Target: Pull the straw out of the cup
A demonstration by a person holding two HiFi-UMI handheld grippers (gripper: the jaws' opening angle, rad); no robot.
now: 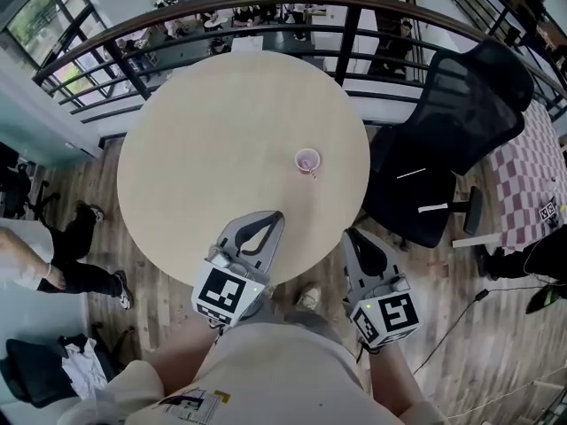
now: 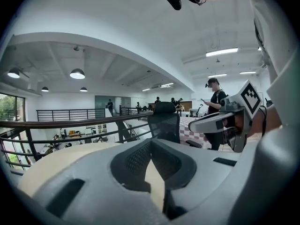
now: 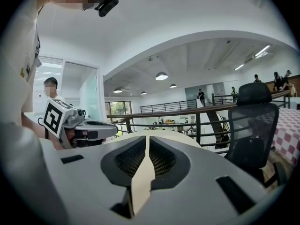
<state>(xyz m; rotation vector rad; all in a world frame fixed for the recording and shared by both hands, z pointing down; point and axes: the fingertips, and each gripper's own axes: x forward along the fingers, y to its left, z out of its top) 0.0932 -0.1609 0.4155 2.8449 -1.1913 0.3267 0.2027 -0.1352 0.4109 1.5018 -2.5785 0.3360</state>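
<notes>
Table (image 1: pixel 221 140) holds 1 cup (image 1: pixel 307 158), 1 straw (image 1: pixel 312 171).

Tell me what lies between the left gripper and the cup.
Nothing but bare tabletop. In the head view, the stretch of the round table from the left gripper to the cup holds no other object.

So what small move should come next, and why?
Probably reach the right gripper forward toward the cup, opening its jaws on the way. Both it and the left gripper are shut at the table's near edge, well short of the cup, and the straw seems to lean toward the right side.
</notes>
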